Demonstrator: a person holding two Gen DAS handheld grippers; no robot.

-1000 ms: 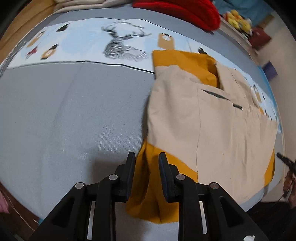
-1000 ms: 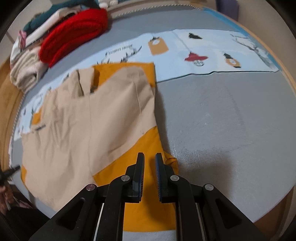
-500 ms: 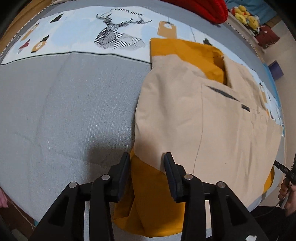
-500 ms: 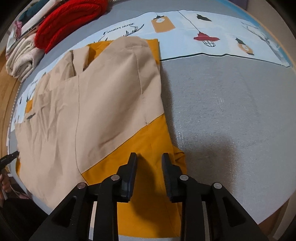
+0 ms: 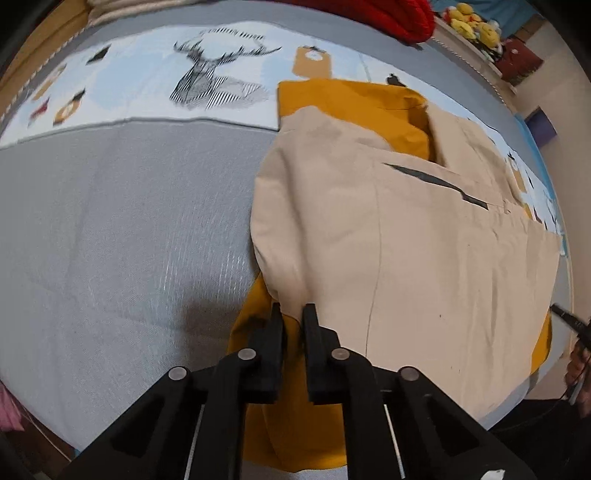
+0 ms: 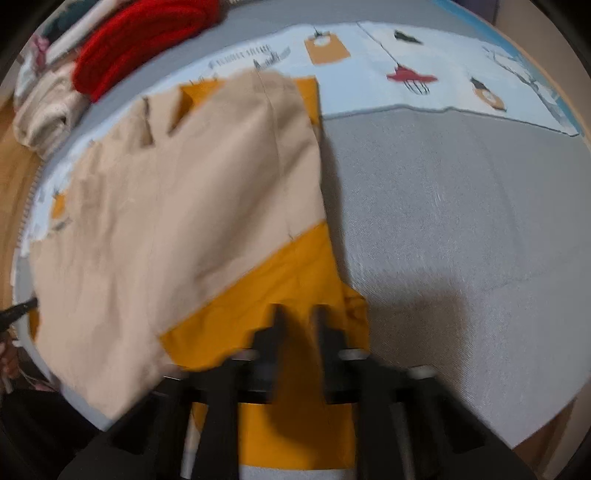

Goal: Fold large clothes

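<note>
A grey bed cover (image 5: 110, 221) carries a pale printed band with a stag (image 5: 218, 85); red knitwear (image 6: 136, 40) lies beyond it.

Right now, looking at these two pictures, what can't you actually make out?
- Right claw: right wrist view is motion-blurred, so its grip on the garment is unclear.
- Garment's near hem: cut off by the bottom edge, both views.
- Left claw: the beige fold hides its pads.
- Yellow toys: too small.
</note>
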